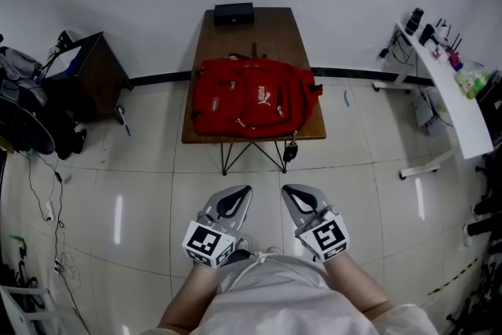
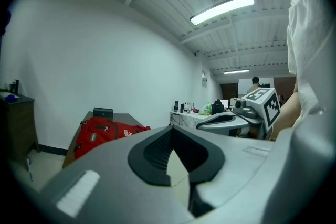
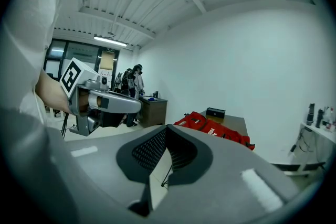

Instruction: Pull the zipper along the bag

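Observation:
A red backpack (image 1: 251, 98) lies flat on a brown table (image 1: 267, 31) ahead of me, well out of reach. It also shows small in the left gripper view as the backpack (image 2: 102, 131), and in the right gripper view as the backpack (image 3: 215, 127). My left gripper (image 1: 238, 194) and right gripper (image 1: 295, 194) hang side by side close to my body, over the tiled floor. Both point toward the table. The left gripper (image 2: 171, 131) has its jaws together with nothing in them. The right gripper (image 3: 167, 131) is likewise shut and empty.
A black box (image 1: 234, 13) sits at the table's far end. A dark cabinet (image 1: 86, 71) with bags and cables stands at the left. A white desk (image 1: 459, 102) with bottles stands at the right. Tiled floor lies between me and the table.

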Action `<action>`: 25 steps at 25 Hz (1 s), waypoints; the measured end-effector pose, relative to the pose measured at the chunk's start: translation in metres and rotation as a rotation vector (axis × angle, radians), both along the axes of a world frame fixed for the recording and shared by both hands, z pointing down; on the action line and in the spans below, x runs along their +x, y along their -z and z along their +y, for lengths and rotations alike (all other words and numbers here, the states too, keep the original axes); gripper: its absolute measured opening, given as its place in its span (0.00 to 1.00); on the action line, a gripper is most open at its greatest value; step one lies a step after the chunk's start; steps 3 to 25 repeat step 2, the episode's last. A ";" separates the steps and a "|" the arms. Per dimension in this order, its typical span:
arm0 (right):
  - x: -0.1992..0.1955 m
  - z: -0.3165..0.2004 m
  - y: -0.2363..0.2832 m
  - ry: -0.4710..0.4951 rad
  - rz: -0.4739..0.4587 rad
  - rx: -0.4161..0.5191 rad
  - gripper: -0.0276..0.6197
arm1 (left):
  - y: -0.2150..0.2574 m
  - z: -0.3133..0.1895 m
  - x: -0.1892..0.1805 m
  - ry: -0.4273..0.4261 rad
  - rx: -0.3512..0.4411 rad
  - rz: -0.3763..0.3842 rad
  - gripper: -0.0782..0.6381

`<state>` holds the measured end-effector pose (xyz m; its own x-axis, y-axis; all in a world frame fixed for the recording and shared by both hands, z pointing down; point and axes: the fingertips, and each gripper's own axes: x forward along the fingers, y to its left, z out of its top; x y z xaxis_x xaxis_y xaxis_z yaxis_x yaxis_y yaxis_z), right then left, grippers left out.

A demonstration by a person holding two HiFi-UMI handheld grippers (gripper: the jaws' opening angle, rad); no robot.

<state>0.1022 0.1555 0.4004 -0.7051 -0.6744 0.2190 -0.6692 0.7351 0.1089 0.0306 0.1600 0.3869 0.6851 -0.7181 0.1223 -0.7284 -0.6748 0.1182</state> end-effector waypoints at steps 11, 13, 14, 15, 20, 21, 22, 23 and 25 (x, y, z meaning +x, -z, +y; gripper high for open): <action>0.001 -0.001 0.000 -0.002 0.004 -0.001 0.05 | 0.001 -0.001 0.001 0.000 0.002 0.000 0.12; 0.001 -0.001 0.000 -0.002 0.004 -0.001 0.05 | 0.001 -0.001 0.001 0.000 0.002 0.000 0.12; 0.001 -0.001 0.000 -0.002 0.004 -0.001 0.05 | 0.001 -0.001 0.001 0.000 0.002 0.000 0.12; 0.001 -0.001 0.000 -0.002 0.004 -0.001 0.05 | 0.001 -0.001 0.001 0.000 0.002 0.000 0.12; 0.001 -0.001 0.000 -0.002 0.004 -0.001 0.05 | 0.001 -0.001 0.001 0.000 0.002 0.000 0.12; 0.001 -0.001 0.000 -0.002 0.004 -0.001 0.05 | 0.001 -0.001 0.001 0.000 0.002 0.000 0.12; 0.001 -0.001 0.000 -0.002 0.004 -0.001 0.05 | 0.001 -0.001 0.001 0.000 0.002 0.000 0.12; 0.001 -0.001 0.000 -0.002 0.004 -0.001 0.05 | 0.001 -0.001 0.001 0.000 0.002 0.000 0.12; 0.001 -0.001 0.000 -0.002 0.004 -0.001 0.05 | 0.001 -0.001 0.001 0.000 0.002 0.000 0.12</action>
